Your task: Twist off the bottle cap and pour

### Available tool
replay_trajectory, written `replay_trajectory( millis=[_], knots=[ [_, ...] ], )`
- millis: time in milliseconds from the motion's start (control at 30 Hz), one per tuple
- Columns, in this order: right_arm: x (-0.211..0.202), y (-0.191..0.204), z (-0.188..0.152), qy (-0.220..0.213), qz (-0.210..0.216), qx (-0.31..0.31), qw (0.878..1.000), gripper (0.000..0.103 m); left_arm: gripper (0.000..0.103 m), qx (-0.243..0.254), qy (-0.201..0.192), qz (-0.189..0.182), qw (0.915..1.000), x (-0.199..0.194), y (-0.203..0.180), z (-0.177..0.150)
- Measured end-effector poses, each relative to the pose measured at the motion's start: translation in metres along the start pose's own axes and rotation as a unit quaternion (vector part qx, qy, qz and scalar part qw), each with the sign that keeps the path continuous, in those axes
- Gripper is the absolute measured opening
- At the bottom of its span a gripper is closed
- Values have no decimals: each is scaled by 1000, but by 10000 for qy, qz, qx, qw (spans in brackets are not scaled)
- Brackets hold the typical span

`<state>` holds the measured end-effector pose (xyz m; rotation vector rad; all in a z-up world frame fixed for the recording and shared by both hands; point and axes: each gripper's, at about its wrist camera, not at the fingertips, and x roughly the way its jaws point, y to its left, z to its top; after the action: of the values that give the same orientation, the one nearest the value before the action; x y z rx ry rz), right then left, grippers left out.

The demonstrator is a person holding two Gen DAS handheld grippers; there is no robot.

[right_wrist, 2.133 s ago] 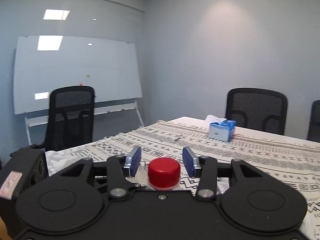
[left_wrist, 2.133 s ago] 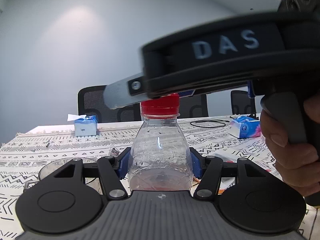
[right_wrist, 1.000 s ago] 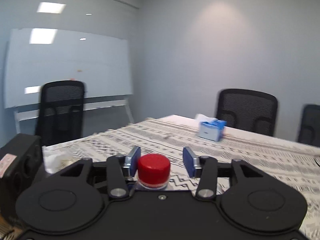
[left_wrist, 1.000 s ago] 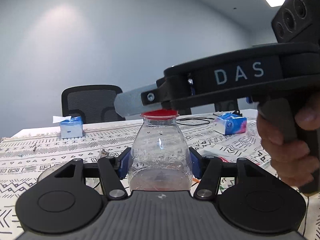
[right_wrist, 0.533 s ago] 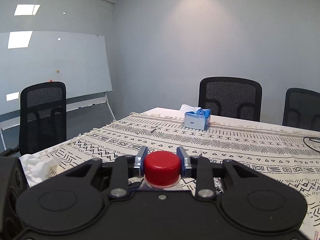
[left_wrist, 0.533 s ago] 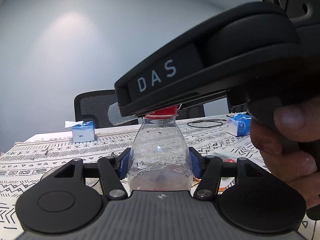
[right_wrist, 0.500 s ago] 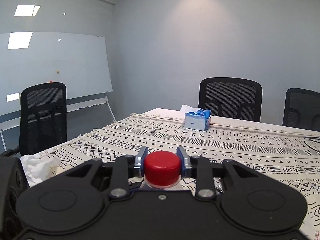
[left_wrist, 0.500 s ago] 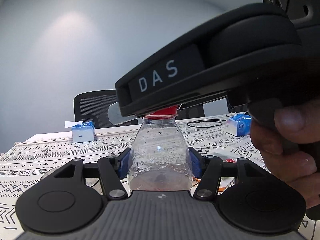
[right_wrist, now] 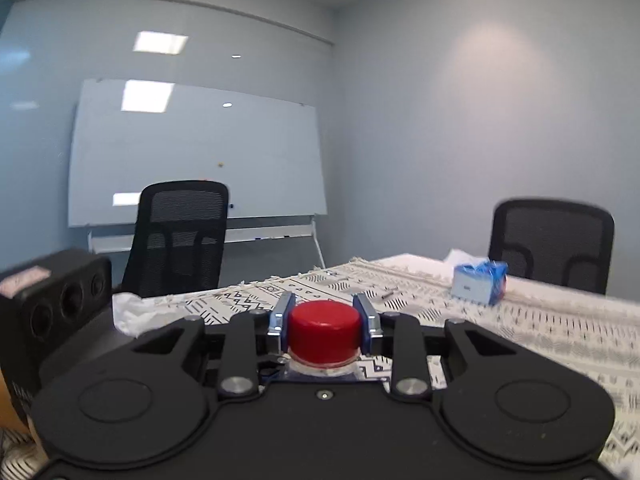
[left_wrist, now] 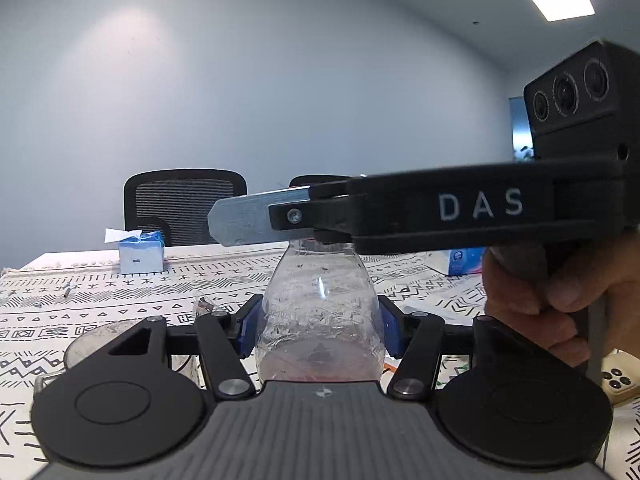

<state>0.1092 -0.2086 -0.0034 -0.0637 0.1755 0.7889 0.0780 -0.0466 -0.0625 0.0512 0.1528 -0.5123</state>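
Inside clear bottle [left_wrist: 320,300], reddish liquid [left_wrist: 320,364].

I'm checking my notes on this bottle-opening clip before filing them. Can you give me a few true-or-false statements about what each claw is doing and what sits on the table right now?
1. The right claw is closed on the red cap. True.
2. The left claw grips the clear bottle around its body. True.
3. The bottle is full to the neck with liquid. False: only a little reddish liquid shows near its bottom.
4. The cap lies loose on the patterned tablecloth. False: it sits on the bottle's neck between the right claw's pads.
5. A blue tissue box stands on the table. True.
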Motion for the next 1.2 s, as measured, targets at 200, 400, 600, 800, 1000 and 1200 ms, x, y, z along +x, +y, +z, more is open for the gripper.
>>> replay_trajectory(
  millis=[200,400,600,800,1000,1200],
  knots=[
    [3,33,4,201,-1079,-162,9938,42,56,59,-56,245,9997,-2,-11,-1],
    [2,43,6,200,-1478,-137,9887,42,56,116,-105,403,9991,-4,-16,0],
    [0,41,9,242,-1482,140,9886,33,56,142,-130,513,9985,-2,-19,0],
    [-3,34,10,284,-1465,332,9883,33,56,175,-117,499,9985,-4,-19,1],
    [-3,31,14,406,-1483,413,9872,33,56,181,-96,488,9986,-6,-21,1],
    [-4,28,13,388,-1413,376,9885,33,56,200,-86,438,9988,-6,-19,0]
  ],
)
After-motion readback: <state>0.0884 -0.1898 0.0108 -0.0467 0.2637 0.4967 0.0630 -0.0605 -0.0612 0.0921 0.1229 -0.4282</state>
